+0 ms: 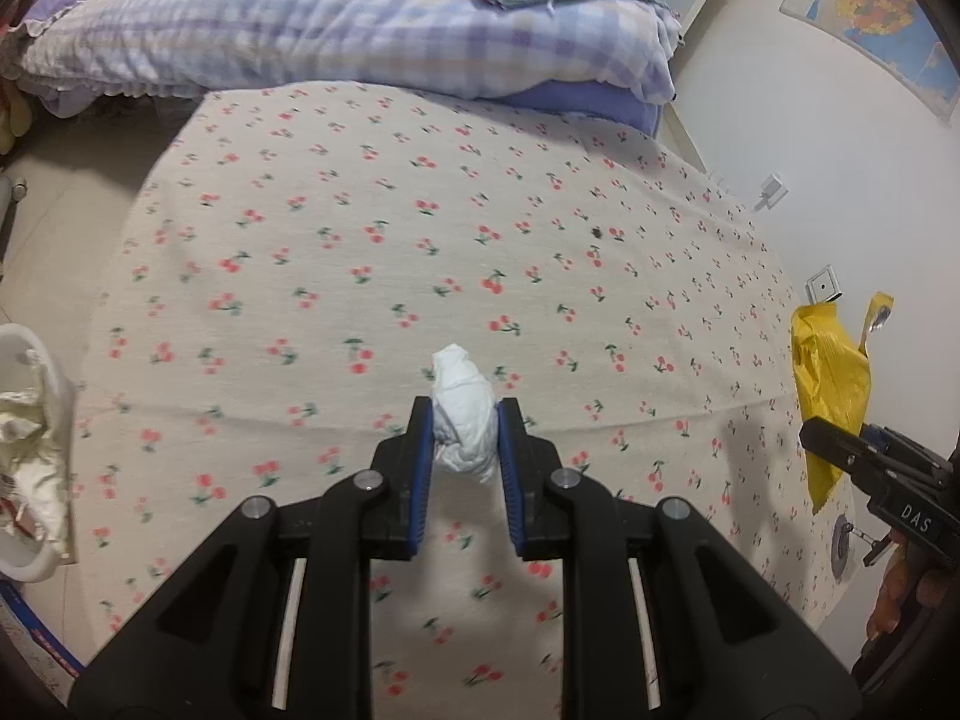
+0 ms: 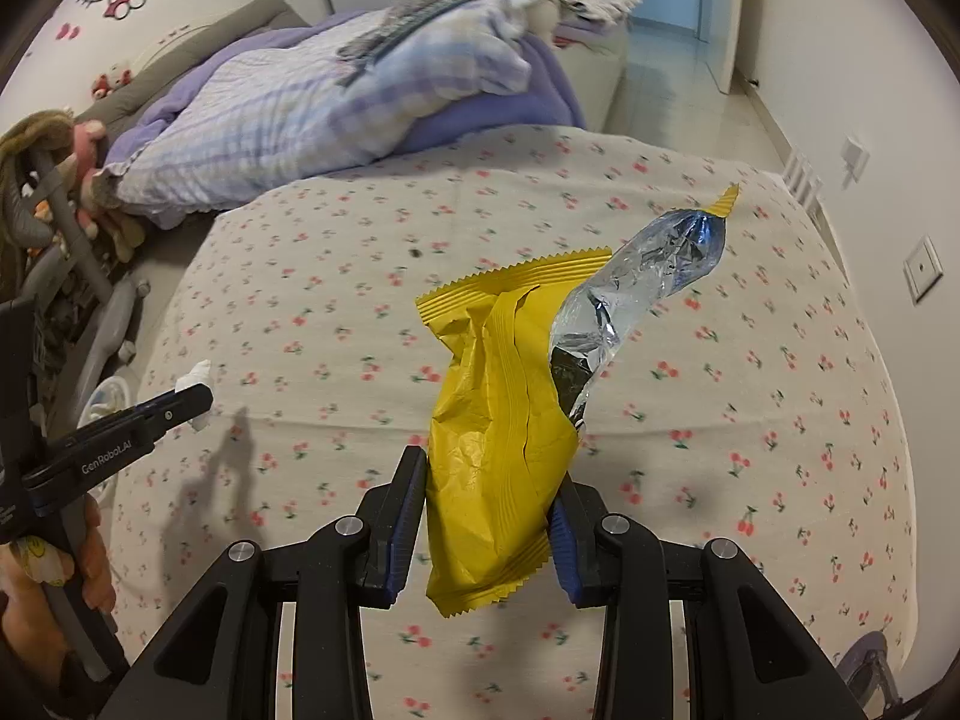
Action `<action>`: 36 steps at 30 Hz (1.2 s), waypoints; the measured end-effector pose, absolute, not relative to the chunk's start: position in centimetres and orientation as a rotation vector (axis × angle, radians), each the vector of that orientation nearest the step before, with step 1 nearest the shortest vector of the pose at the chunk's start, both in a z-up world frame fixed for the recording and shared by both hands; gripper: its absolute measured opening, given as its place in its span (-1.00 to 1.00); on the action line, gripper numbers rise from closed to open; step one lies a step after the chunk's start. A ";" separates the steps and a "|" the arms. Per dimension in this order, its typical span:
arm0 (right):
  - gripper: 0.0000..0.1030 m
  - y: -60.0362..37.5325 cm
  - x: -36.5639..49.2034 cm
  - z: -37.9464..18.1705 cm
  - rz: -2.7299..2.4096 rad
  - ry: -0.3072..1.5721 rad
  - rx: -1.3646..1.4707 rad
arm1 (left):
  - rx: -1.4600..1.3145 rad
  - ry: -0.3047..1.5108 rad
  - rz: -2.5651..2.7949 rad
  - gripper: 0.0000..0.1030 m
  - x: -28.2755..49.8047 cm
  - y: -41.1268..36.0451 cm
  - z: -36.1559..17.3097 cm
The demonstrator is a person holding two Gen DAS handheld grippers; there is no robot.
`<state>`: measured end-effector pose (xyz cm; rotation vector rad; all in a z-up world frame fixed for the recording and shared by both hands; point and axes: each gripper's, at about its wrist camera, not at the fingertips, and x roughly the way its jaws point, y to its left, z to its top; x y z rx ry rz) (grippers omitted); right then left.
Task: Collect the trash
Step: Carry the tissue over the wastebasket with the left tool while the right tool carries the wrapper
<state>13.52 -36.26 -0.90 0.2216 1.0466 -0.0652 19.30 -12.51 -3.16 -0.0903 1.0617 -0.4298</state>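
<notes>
Legible markings are few. In the right wrist view, "GenRobot.AI" is printed in white on the side of the left gripper (image 2: 195, 399) at the left edge of the frame. In the left wrist view, "DAS" stands in white on the right gripper (image 1: 807, 432) body, lower right. The wall map (image 1: 876, 12), upper right, carries print too small to read.

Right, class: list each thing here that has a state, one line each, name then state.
left gripper: shut on the white tissue wad
white tissue wad: crumpled, held above the bed
right gripper: shut on the yellow wrapper
yellow wrapper: torn open, foil lining showing
quilt: folded
</notes>
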 end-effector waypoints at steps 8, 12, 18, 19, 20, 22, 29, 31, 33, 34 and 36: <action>-0.26 -32.4 14.3 -0.2 -0.007 1.036 0.170 | -0.060 1.024 -0.402 -0.56 18.5 -9.4 -1.6; -0.26 -30.6 15.1 0.2 0.023 1.030 0.157 | -0.056 1.008 -0.385 -0.56 18.2 -7.6 -0.9; -0.26 -27.3 16.1 0.4 0.068 1.027 0.134 | -0.066 0.989 -0.358 -0.56 18.1 -5.0 -0.2; -0.26 -26.8 16.2 0.5 0.073 1.027 0.130 | -0.064 0.985 -0.354 -0.56 18.1 -4.7 -0.1; -0.26 -26.3 16.3 0.5 0.081 1.027 0.125 | -0.062 0.982 -0.346 -0.56 18.0 -4.2 0.0; -0.26 -25.2 16.6 0.6 0.094 1.027 0.116 | -0.060 0.978 -0.333 -0.56 18.0 -3.3 0.1; -0.26 -21.4 17.7 0.5 0.143 1.028 0.084 | -0.069 0.968 -0.279 -0.56 17.9 0.5 0.4; -0.26 -20.4 18.0 0.5 0.156 1.028 0.079 | -0.078 0.965 -0.261 -0.56 17.8 1.8 0.5; -0.26 -19.4 18.3 0.6 0.170 1.027 0.074 | -0.083 0.963 -0.241 -0.56 17.8 3.0 0.5; -0.26 -18.8 18.5 0.6 0.181 1.028 0.070 | -0.083 0.962 -0.234 -0.56 17.7 3.5 0.5; -0.26 -17.6 18.8 0.5 0.196 1.029 0.062 | -0.082 0.962 -0.212 -0.56 17.5 4.8 0.4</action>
